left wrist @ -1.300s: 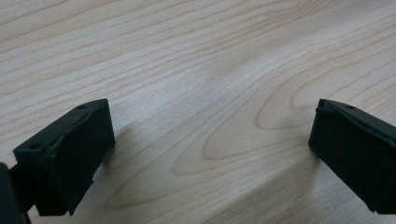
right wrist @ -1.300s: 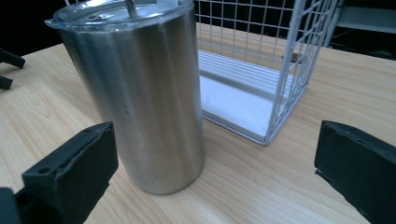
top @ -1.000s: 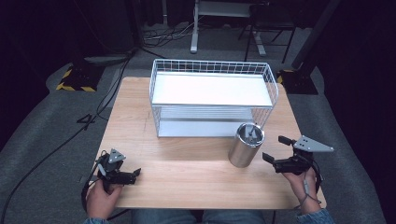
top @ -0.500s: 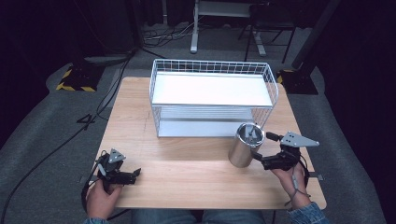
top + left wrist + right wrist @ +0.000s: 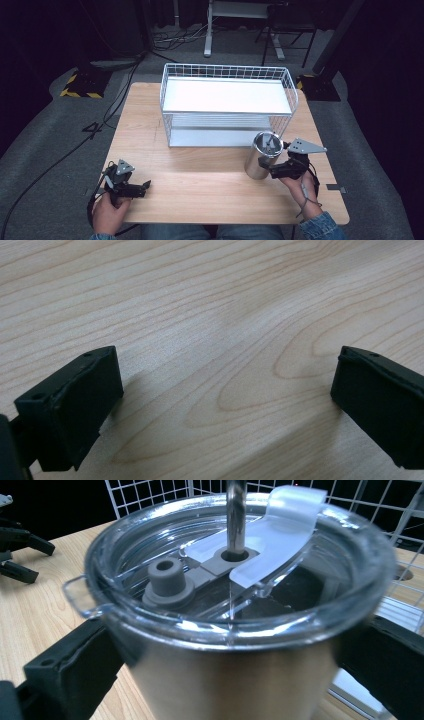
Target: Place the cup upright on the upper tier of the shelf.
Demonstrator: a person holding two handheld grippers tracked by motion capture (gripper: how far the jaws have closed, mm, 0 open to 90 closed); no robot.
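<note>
1. The right gripper (image 5: 271, 169) is straddling a steel tumbler (image 5: 261, 155), jaws at both sides, apparently not yet clamped; the lift seems still ahead.
2. The left gripper (image 5: 131, 188) is resting wide open, holding nothing.
3. A white wire shelf rack (image 5: 226, 103) is standing just behind the tumbler on the wooden table (image 5: 200, 190).

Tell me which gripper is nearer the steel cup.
Right. The right gripper has its jaws on either side of the cup; the left gripper rests far off near the table's front left.
</note>
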